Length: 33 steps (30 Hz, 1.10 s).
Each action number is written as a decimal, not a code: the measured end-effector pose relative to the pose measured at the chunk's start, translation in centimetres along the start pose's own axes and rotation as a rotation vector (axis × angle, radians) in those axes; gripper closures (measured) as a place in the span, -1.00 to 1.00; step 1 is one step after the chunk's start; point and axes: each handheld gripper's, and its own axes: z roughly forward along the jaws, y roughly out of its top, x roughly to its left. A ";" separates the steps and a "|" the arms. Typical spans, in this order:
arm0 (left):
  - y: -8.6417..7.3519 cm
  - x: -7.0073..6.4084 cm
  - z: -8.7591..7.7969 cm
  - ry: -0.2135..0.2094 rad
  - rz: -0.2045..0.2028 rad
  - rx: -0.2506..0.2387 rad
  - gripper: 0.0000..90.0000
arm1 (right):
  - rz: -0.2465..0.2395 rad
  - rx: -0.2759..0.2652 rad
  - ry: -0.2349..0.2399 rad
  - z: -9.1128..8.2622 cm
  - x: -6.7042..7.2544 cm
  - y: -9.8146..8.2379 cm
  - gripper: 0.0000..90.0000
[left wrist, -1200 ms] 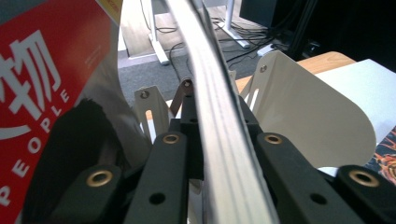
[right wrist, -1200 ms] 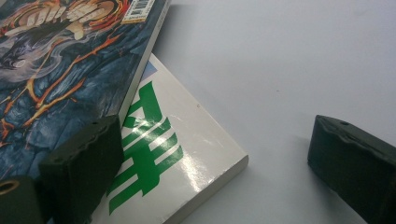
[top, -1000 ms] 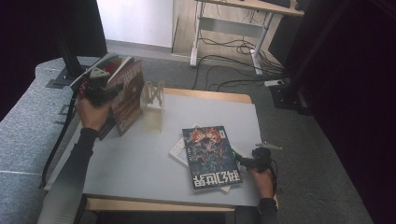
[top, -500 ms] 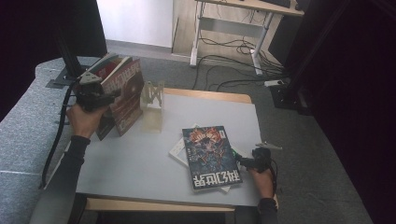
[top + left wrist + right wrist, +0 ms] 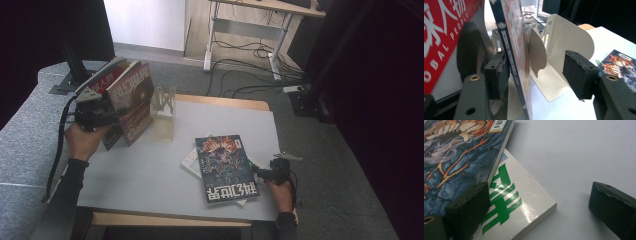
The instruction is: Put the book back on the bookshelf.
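High view: left gripper [image 5: 102,112] has slid back from the standing magazine [image 5: 135,100], fingers just opened; right gripper [image 5: 265,173] idle, fingers apart, beside the flat book [image 5: 225,167] at the counter [image 5: 150,175] edge

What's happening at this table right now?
A person is standing magazines against a cream bookend at the table's far left. The left gripper has just been opening; a magazine stands upright between its pads, the right-hand pad well clear. The right gripper, jaws open, rests by a dark-covered magazine lying flat on a white book.
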 end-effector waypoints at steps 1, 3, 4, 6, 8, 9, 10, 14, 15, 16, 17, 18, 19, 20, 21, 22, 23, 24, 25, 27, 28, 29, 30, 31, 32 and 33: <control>-0.1 -0.2 -0.1 0.001 0.009 0.002 -0.19 | 0.000 0.000 0.000 0.0 0.0 0.0 -0.93; -0.4 -0.6 -0.3 0.004 0.030 0.007 -0.24 | -0.001 0.000 0.000 0.0 0.0 0.0 -0.93; -0.5 -0.8 -0.4 0.008 0.045 0.010 -0.27 | 0.000 0.000 0.000 0.0 0.0 0.0 -0.93; -0.7 -1.2 -0.6 0.012 0.064 0.017 -0.32 | 0.000 0.000 0.000 0.0 0.0 0.0 -0.93; -1.0 -1.5 -0.7 0.006 0.072 0.022 -0.34 | -0.001 0.000 0.000 0.0 0.0 0.0 -0.93; -1.1 -1.6 -0.8 0.006 0.072 0.024 -0.37 | -0.001 0.000 0.000 0.0 0.0 0.0 -0.93; -1.2 -1.7 -0.8 0.003 0.070 0.025 -0.40 | -0.001 0.000 0.000 0.0 0.0 0.0 -0.93; -1.7 -1.9 -1.0 -0.036 0.053 0.021 -0.43 | -0.001 0.000 0.000 0.0 0.0 0.0 -0.93; -1.8 -2.1 -1.0 -0.049 0.053 0.021 -0.44 | -0.001 0.000 0.000 0.0 0.0 0.0 -0.93; -1.9 -2.2 -0.9 -0.059 0.055 0.022 -0.47 | 0.000 0.000 0.000 0.0 0.0 0.0 -0.93; -2.0 -2.4 -0.9 -0.065 0.059 0.024 -0.49 | -0.001 0.000 0.000 0.0 0.0 0.0 -0.93; -2.1 -2.6 -0.7 -0.073 0.065 0.027 -0.50 | -0.001 0.000 0.000 0.0 0.0 0.0 -0.93; -2.3 -2.9 -0.6 -0.082 0.071 0.029 -0.52 | -0.001 0.000 0.000 0.0 0.0 0.0 -0.93; -2.4 -3.1 -0.5 -0.094 0.075 0.031 -0.55 | -0.001 0.000 0.000 0.0 0.0 0.0 -0.93; -2.5 -3.3 -0.3 -0.105 0.076 0.032 -0.57 | -0.001 0.000 0.000 0.0 0.0 0.0 -0.93; -2.7 -3.5 -0.1 -0.117 0.078 0.033 -0.59 | -0.001 0.000 0.000 0.0 0.0 0.0 -0.93; -2.8 -3.8 0.1 -0.130 0.080 0.035 -0.62 | -0.001 0.000 0.000 0.0 0.0 0.0 -0.93; -2.9 -3.9 0.2 -0.138 0.081 0.036 -0.65 | 0.000 0.000 0.000 0.0 0.0 0.0 -0.93; -3.2 -4.2 0.5 -0.151 0.080 0.038 -0.66 | 0.000 0.000 0.000 0.0 0.0 0.0 -0.93; -3.6 -4.6 0.9 -0.181 0.082 0.040 -0.68 | -0.001 0.000 0.000 0.0 0.0 0.0 -0.93; -3.8 -4.8 1.2 -0.194 0.093 0.049 -0.68 | 0.000 0.000 0.000 0.0 0.0 0.0 -0.93; -3.9 -5.0 1.4 -0.198 0.102 0.057 -0.69 | -0.001 0.000 0.000 0.0 0.0 0.0 -0.93; -4.2 -5.3 1.6 -0.201 0.115 0.068 -0.71 | -0.001 0.000 0.000 0.0 0.0 0.0 -0.93; -4.5 -5.6 1.9 -0.204 0.126 0.079 -0.76 | -0.001 0.000 0.000 0.0 0.0 0.0 -0.93; -4.7 -5.8 2.2 -0.214 0.132 0.089 -0.80 | -0.001 0.000 0.000 0.0 0.0 0.0 -0.93; -5.0 -6.0 2.5 -0.225 0.141 0.099 -0.83 | -0.001 0.000 0.000 0.0 0.0 0.0 -0.93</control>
